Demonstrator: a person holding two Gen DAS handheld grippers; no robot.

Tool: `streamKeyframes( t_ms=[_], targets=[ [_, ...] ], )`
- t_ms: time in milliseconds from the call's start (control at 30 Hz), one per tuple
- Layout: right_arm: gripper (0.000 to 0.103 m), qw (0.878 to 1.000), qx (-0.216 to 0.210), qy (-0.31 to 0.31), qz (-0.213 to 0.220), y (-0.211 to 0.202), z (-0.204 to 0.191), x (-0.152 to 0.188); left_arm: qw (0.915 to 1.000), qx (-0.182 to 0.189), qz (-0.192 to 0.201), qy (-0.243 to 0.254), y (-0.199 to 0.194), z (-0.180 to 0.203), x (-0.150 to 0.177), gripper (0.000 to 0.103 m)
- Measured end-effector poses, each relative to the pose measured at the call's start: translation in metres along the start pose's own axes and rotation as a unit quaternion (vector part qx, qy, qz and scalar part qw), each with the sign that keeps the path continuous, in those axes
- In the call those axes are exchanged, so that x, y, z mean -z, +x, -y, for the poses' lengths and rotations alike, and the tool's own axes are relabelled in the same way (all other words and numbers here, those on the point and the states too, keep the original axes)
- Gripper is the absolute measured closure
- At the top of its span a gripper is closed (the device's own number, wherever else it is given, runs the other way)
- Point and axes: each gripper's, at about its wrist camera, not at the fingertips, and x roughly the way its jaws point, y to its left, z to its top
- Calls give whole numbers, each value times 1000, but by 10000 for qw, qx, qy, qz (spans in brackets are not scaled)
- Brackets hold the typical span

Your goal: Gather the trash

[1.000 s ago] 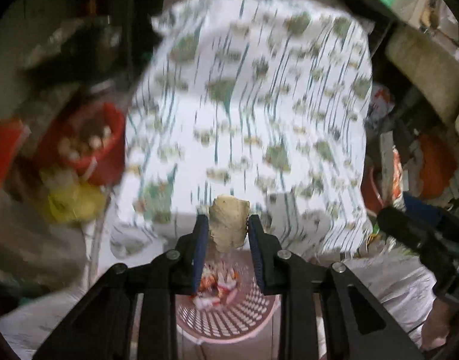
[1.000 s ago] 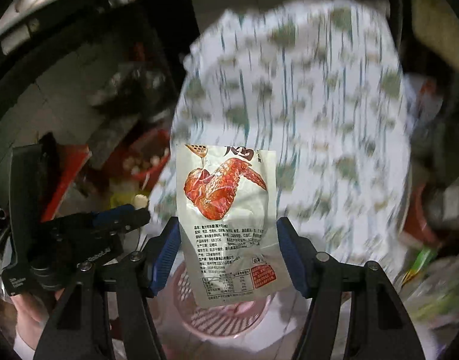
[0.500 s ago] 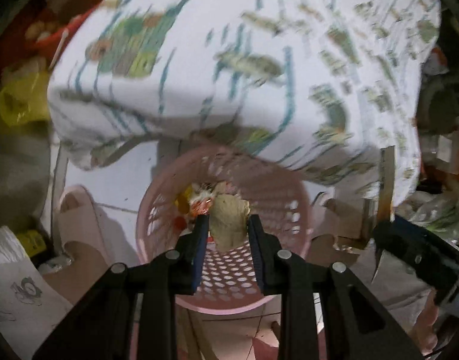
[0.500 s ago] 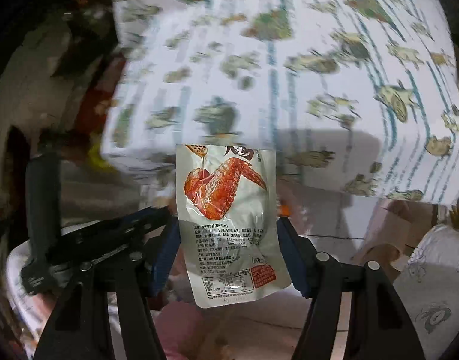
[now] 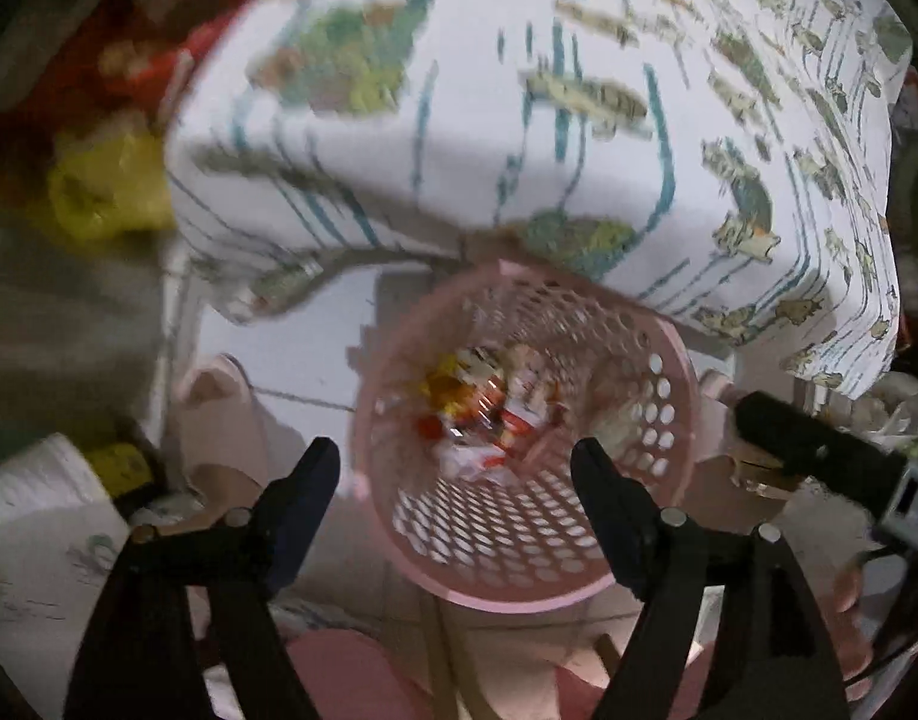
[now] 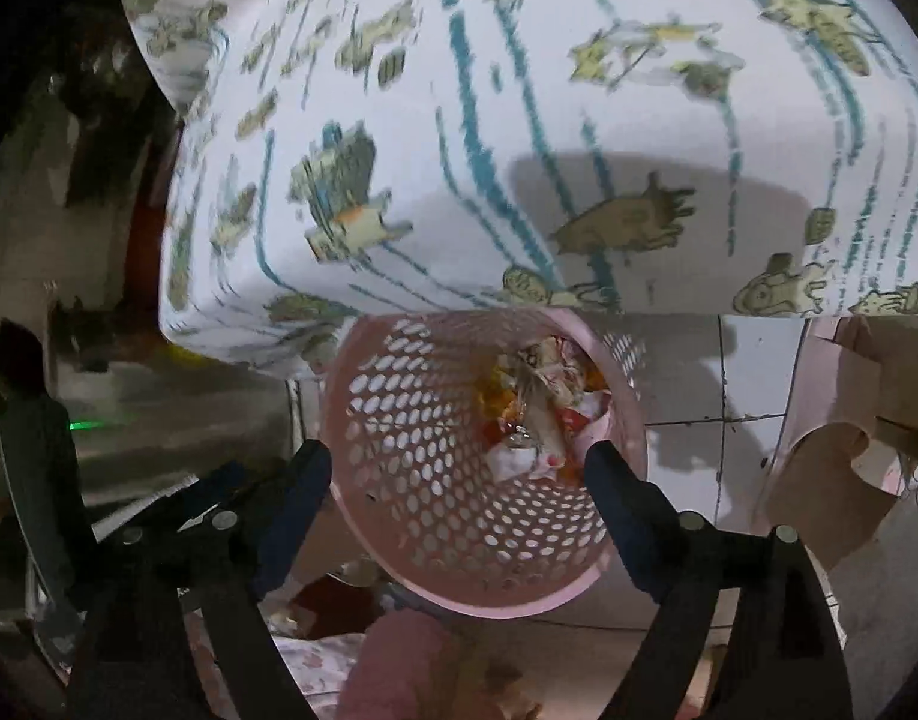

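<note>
A pink perforated waste basket stands on the floor below the table edge, with mixed wrappers and scraps in its bottom. It also shows in the right wrist view, holding trash. My left gripper is open and empty, held over the basket's mouth. My right gripper is open and empty, also over the basket. The right gripper's body shows at the right of the left wrist view.
A table with a white patterned cloth overhangs the basket; it also shows in the right wrist view. A pink slipper, a yellow bag and red clutter lie at left. Cardboard lies at right on the tiled floor.
Both grippers have opened over the basket. The brown scrap has left my left gripper and the chicken-wing packet has left my right gripper. Both views have closed in on the basket.
</note>
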Motion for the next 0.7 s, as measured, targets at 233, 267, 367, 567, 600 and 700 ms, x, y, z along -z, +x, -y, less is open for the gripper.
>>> streamKeyframes(
  t_ms=[233,267,367,567,600,700],
  targets=[
    [15,9792,941,-1019,1482,-92,-51,14,9892,-178,1434,234,-100,4,5,24],
    [15,9710,1087,-1252,1725,-105,-61,17,9824,-295,1813,345,-124,8,9,20],
    [5,9336,1563,-1872,2624,-157,-93,39,9657,-427,2515,482,-168,12,17,8],
    [0,8747,1960,-2306,3787,-230,-122,74,9383,-282,3420,421,-229,9,32,0],
    [0,8729,1944,-2321,3827,-236,-123,78,9356,-267,3497,399,-234,9,35,0],
    [0,8707,1854,-2307,3927,-246,-124,86,9276,-295,3703,400,-245,13,39,0]
  ],
)
